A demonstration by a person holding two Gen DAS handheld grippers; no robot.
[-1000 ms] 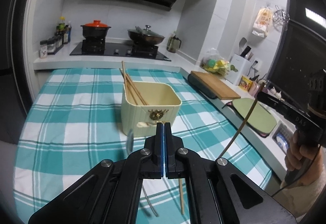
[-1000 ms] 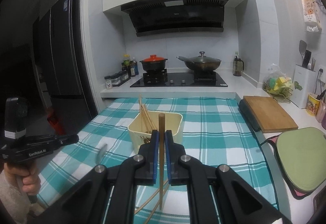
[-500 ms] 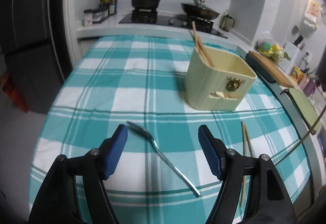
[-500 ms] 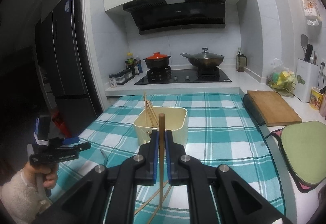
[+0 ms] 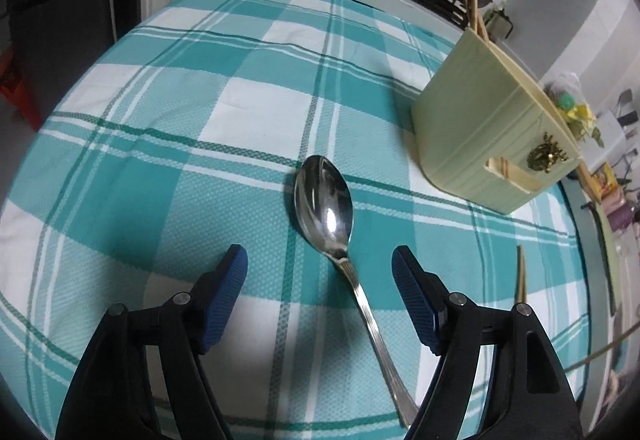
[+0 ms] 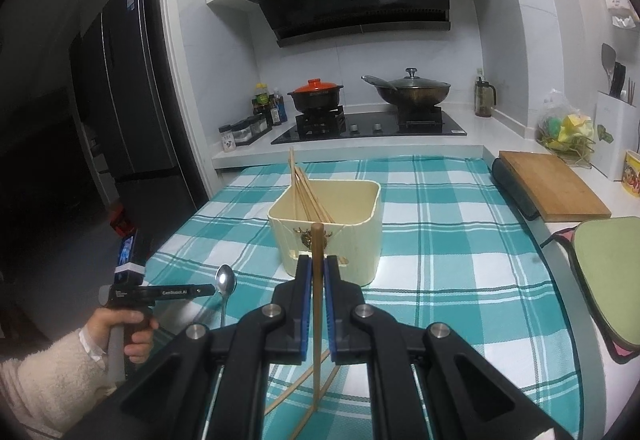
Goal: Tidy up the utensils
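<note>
A steel spoon (image 5: 328,207) lies on the teal checked cloth, bowl pointing away; it also shows in the right wrist view (image 6: 225,282). My left gripper (image 5: 320,264) is open low over the cloth, its fingers either side of the spoon's neck, apart from it. My right gripper (image 6: 317,270) is shut on a wooden chopstick (image 6: 317,304) held upright above the cloth. The cream utensil box (image 6: 326,228) holds several chopsticks and stands just beyond it; it also shows in the left wrist view (image 5: 492,127). Loose chopsticks (image 6: 300,388) lie under the right gripper.
A stove with a red-lidded pot (image 6: 316,95) and a wok (image 6: 412,89) stands at the back. A wooden cutting board (image 6: 552,187) and a green mat (image 6: 608,272) lie on the counter at right. A dark fridge (image 6: 120,99) stands at left.
My left gripper has opened, swung left and dropped low over the spoon, which now lies between its fingers. My right gripper holds its chopstick almost still.
</note>
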